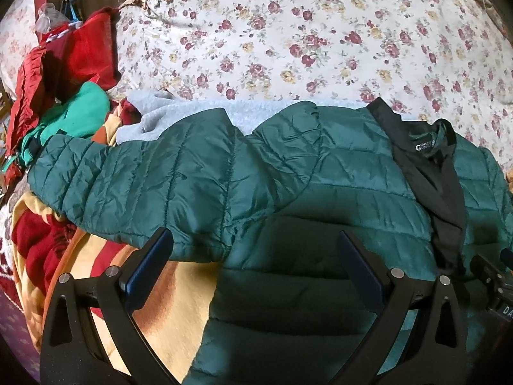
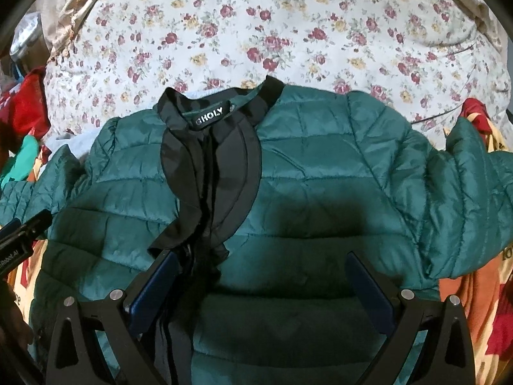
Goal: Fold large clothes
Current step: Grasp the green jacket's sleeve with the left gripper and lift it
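Note:
A dark green quilted jacket (image 1: 320,186) (image 2: 320,173) lies front up on the bed, its black collar (image 2: 211,112) with a label toward the far side. Its left sleeve (image 1: 121,179) stretches out sideways over a grey fleece (image 1: 179,118). The right sleeve (image 2: 471,179) reaches to the right. My left gripper (image 1: 255,250) hovers open over the jacket near that sleeve's cuff, nothing between its fingers. My right gripper (image 2: 261,272) is open above the jacket's chest, just right of the black zipper strip (image 2: 205,224).
A floral bedsheet (image 1: 304,32) covers the bed beyond the jacket. Red and green clothes (image 1: 73,73) are piled at the left. A yellow, orange and red blanket (image 1: 154,304) lies under the jacket's near edge. The other gripper's body (image 2: 19,237) shows at the left edge.

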Available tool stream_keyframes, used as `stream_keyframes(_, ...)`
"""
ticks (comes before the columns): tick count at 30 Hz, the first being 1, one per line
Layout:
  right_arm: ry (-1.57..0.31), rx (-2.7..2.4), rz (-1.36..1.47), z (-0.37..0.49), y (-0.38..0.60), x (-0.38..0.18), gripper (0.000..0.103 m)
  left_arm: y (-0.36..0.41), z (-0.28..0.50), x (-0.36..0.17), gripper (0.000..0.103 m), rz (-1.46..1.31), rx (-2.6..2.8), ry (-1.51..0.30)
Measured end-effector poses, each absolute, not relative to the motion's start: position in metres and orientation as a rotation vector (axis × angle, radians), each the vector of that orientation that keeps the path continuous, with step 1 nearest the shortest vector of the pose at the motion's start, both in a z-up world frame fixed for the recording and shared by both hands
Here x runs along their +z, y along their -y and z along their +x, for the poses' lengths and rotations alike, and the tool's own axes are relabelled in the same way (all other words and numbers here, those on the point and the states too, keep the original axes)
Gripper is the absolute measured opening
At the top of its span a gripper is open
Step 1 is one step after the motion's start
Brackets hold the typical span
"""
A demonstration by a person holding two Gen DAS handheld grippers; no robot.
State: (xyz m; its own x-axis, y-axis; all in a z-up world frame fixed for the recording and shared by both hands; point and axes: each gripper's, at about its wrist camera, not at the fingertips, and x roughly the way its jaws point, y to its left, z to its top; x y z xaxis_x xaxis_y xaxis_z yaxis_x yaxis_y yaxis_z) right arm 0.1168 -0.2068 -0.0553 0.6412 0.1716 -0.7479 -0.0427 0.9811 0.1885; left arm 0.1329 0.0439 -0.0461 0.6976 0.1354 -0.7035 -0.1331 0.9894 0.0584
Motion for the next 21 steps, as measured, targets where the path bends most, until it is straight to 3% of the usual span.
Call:
stream_keyframes(10, -0.881, 0.132, 0.147, 0.122, 0.202, -0.062, 0.103, -0.077, 0.138, -0.046, 0.102, 0.021, 0.212, -0.768)
stream_keyframes(21, -0.894, 0.158, 0.130, 0.121, 0.191, -0.065, 0.103, -0.180, 0.147, -0.039, 0.102, -0.045, 0.407, -0.756)
